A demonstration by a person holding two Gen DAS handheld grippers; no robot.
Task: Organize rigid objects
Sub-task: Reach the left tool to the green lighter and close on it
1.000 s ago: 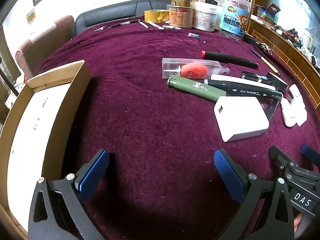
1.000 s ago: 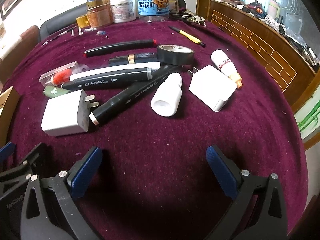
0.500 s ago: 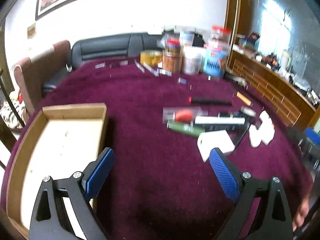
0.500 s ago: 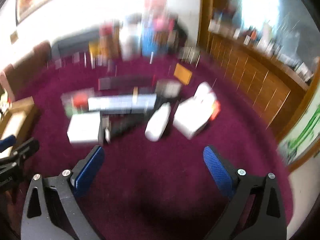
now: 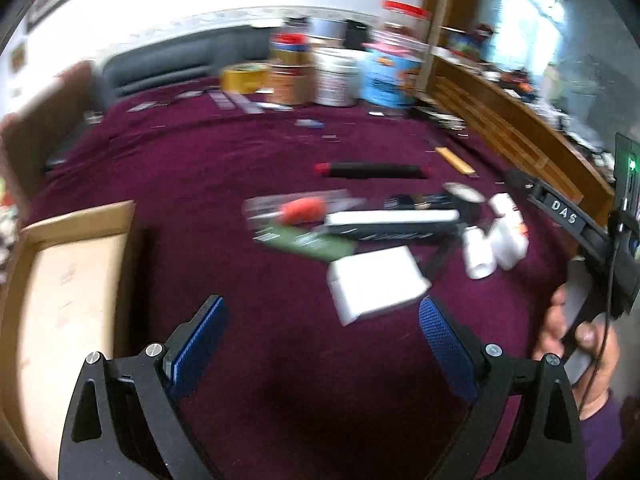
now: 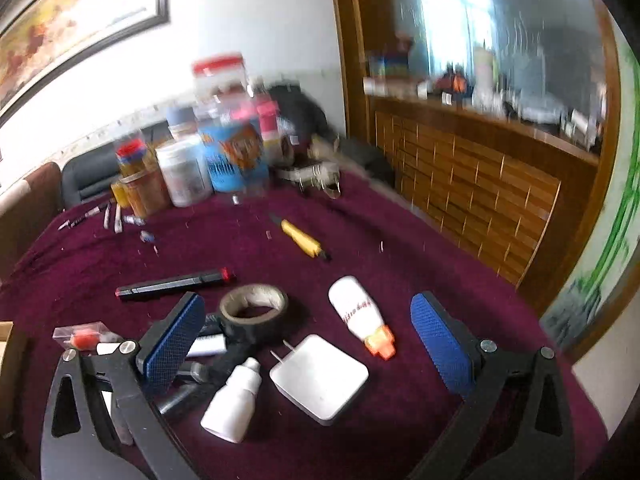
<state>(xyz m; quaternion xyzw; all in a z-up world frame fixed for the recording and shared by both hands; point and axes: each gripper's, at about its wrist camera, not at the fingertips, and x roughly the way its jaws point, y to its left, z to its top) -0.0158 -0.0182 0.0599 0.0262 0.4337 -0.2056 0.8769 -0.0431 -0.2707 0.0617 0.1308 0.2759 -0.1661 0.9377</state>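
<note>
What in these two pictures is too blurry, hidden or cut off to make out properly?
- Left wrist view: the pile of markers is smeared by motion blur, so print is unreadable.
- Left wrist view: the cardboard box is cut off by the left edge.
- Right wrist view: the left finger of the right gripper hides part of the markers.
- Right wrist view: the jars are blurred, labels illegible.

White wall [image 6: 256, 32], framed painting [image 6: 76, 8]
</note>
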